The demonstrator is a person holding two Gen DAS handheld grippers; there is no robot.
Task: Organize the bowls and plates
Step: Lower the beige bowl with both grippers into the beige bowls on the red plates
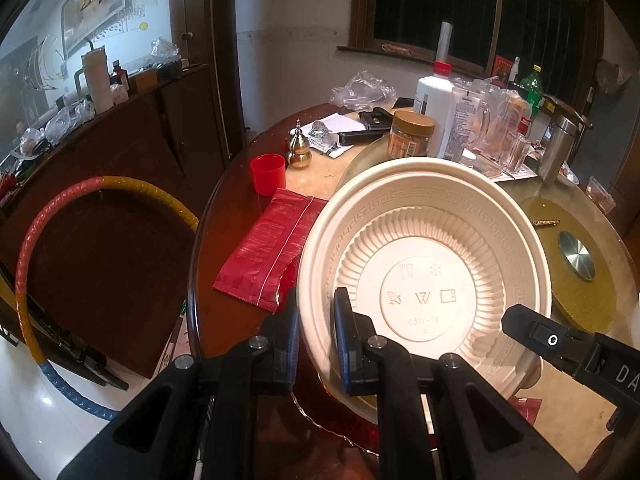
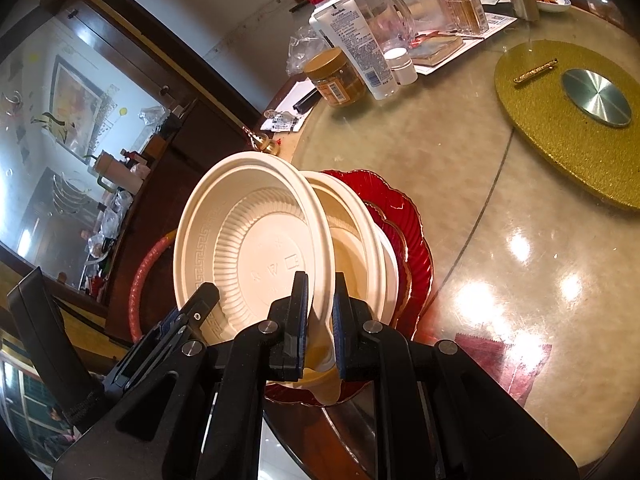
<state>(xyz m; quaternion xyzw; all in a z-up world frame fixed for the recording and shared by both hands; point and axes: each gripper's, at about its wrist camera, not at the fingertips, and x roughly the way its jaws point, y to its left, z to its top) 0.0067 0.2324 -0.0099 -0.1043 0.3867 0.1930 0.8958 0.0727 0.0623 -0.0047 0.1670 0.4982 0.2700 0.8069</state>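
Note:
A cream plastic bowl is held tilted on edge, its embossed base facing both cameras. My left gripper is shut on its left rim. My right gripper is shut on its right rim and shows at the right of the left wrist view. The same bowl leans over a second cream bowl that sits nested in a stack on red scalloped plates on the table.
A red packet, red cup, brass gourd, amber jar, bottles and glassware crowd the far table. A gold turntable disc lies right. A hoop and sideboard stand left.

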